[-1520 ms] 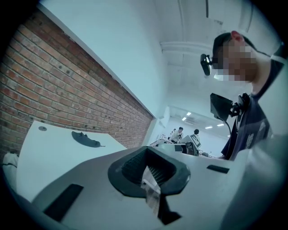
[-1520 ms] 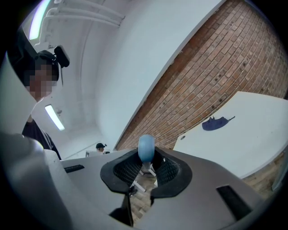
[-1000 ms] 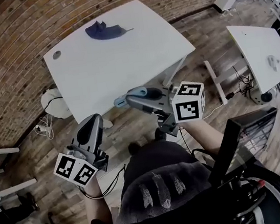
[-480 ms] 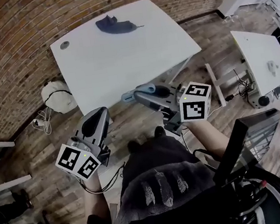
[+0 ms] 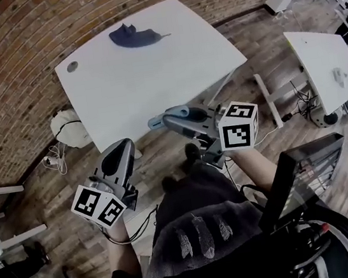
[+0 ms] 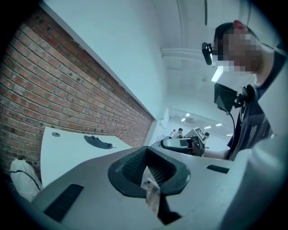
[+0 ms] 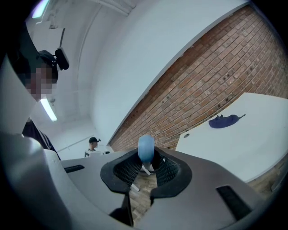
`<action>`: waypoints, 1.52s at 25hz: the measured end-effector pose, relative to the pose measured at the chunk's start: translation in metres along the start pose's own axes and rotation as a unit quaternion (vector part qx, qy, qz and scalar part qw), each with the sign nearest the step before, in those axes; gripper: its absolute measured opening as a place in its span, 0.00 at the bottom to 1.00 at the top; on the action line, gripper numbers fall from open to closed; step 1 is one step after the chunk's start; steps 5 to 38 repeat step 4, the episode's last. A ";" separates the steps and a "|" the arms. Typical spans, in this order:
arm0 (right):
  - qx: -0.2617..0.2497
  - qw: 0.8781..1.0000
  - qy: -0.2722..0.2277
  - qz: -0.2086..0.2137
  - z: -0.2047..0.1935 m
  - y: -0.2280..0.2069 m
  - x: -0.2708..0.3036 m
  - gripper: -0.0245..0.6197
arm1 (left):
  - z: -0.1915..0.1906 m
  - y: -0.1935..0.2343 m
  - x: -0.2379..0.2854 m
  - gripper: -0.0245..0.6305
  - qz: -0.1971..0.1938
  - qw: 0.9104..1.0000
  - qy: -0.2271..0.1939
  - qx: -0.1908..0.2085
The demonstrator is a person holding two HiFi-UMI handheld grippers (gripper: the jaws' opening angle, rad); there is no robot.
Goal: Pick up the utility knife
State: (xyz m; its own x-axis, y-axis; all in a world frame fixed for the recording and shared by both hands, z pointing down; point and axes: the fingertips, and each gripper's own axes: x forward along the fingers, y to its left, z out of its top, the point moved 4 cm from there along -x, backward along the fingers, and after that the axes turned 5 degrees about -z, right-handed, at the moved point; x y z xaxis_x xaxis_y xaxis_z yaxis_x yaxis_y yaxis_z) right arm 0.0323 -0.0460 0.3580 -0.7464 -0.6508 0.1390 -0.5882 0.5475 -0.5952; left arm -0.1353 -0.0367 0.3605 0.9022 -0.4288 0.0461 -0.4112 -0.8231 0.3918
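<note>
A dark blue object [image 5: 133,37] with a thin tail lies at the far side of the white table [image 5: 153,80]. It also shows in the left gripper view [image 6: 100,142] and the right gripper view [image 7: 227,121]. Both grippers hover over the wooden floor, short of the table's near edge. My right gripper [image 5: 159,122] is shut on a light blue round-ended object [image 7: 145,148]; I cannot tell whether this is the knife. My left gripper [image 5: 122,147] is shut, and a small pale scrap [image 6: 150,188] shows at the seam of its jaws.
A brick wall runs behind the table. A white bag [image 5: 68,127] sits on the floor left of the table. A second white table [image 5: 324,66] stands at the right, and a black frame [image 5: 289,183] rises beside my right arm.
The head view swayed a little. Both grippers keep about the same places in front of the person, and neither pair of jaws changed.
</note>
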 end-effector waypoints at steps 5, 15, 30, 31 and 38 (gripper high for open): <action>0.015 1.000 -0.007 -0.006 0.015 -0.036 -0.014 0.15 | -0.001 0.002 0.036 0.03 0.001 1.000 0.013 0.004; 0.015 1.000 -0.007 -0.006 0.015 -0.036 -0.014 0.15 | -0.001 0.002 0.036 0.03 0.001 1.000 0.013 0.004; 0.015 1.000 -0.007 -0.006 0.015 -0.036 -0.014 0.15 | -0.001 0.002 0.036 0.03 0.001 1.000 0.013 0.004; 0.015 1.000 -0.007 -0.006 0.015 -0.036 -0.014 0.15 | -0.001 0.002 0.036 0.03 0.001 1.000 0.013 0.004; 0.015 1.000 -0.007 -0.006 0.015 -0.036 -0.014 0.15 | -0.001 0.002 0.036 0.03 0.001 1.000 0.013 0.004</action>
